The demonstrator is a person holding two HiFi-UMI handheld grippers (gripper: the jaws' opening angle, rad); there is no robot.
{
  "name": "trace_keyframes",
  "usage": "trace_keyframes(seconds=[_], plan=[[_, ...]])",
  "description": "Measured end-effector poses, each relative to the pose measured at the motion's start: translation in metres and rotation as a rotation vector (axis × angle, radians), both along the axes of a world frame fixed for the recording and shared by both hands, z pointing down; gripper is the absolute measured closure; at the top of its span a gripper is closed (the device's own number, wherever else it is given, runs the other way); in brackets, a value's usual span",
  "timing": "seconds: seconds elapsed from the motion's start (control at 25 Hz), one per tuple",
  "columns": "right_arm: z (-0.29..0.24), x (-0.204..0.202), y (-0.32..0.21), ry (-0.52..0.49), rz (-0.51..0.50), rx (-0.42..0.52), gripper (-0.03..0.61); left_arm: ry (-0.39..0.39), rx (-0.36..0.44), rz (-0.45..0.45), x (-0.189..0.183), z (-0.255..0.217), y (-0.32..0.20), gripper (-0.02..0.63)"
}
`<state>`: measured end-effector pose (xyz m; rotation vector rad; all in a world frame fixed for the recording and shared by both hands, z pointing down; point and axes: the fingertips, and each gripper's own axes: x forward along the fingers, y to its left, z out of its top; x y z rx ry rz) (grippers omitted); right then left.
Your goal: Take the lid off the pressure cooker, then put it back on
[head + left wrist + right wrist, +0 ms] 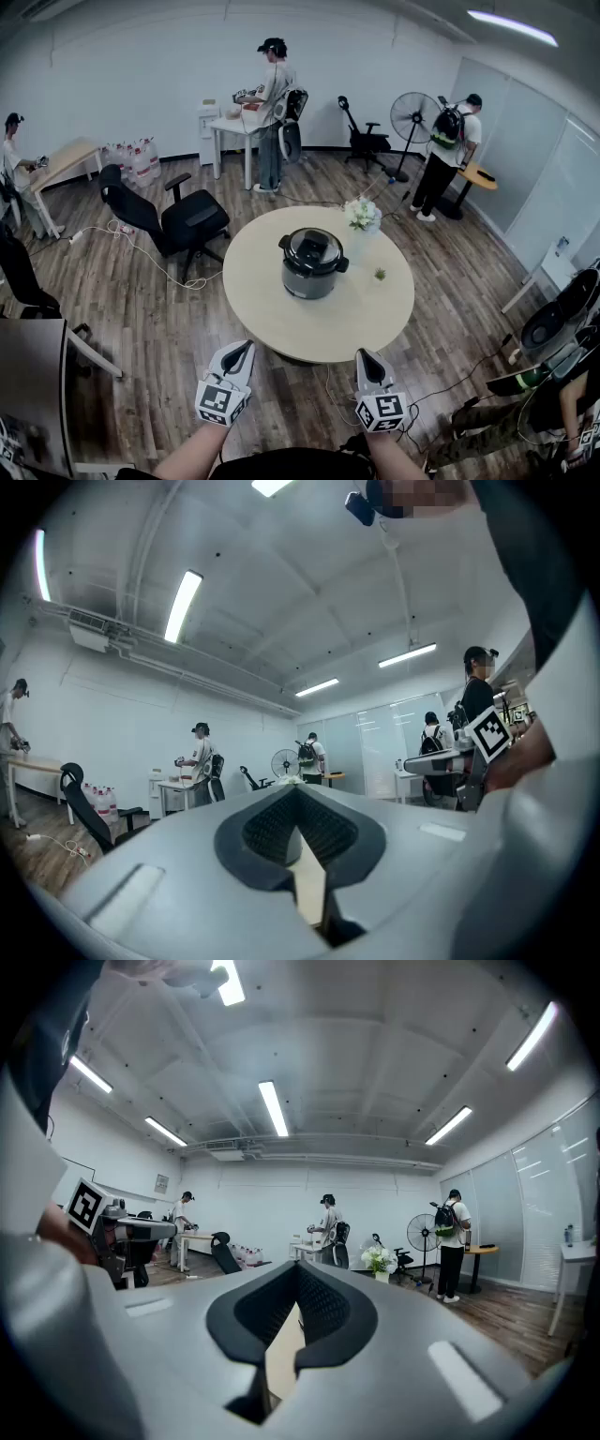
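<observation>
A dark grey pressure cooker (312, 263) with its black lid (312, 248) on stands in the middle of a round pale wooden table (281, 314). My left gripper (246, 348) is held level short of the table's near edge, jaws shut and empty. My right gripper (364, 355) hangs level to the right of it, also shut and empty. Both are well short of the cooker. In the left gripper view the left gripper (298, 791) points at the room; in the right gripper view the right gripper (298, 1267) does the same. The cooker is hidden in both gripper views.
A vase of white flowers (362, 217) and a small green plant (380, 274) stand on the table behind and right of the cooker. A black office chair (169, 220) stands left of the table. Several people work at desks along the walls. Cables lie on the wooden floor.
</observation>
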<state>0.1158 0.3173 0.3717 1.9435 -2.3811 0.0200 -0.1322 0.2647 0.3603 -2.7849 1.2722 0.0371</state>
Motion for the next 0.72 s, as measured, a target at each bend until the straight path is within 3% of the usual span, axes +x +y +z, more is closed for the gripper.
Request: trace_keyframes(seconds=[0.32,0.44,0.68,0.72], plan=[[0.002,-0.004,-0.004,-0.015,-0.012,-0.016,0.572,-0.015,0.000,0.005,0.000,0.003,0.001,0.614],[0.003,-0.002,-0.004,-0.067,-0.031,-0.023,0.571,-0.011,0.003,0.003,0.002,0.001,0.001,0.614],[-0.004,-0.007,-0.005,-0.106,-0.092,0.021,0.568,-0.017,0.013,-0.004,0.002,-0.002,0.003,0.614],[-0.007,-0.006,-0.007,-0.126,-0.081,0.038,0.397,-0.016,0.012,-0.005,0.002,-0.001,0.004,0.614]])
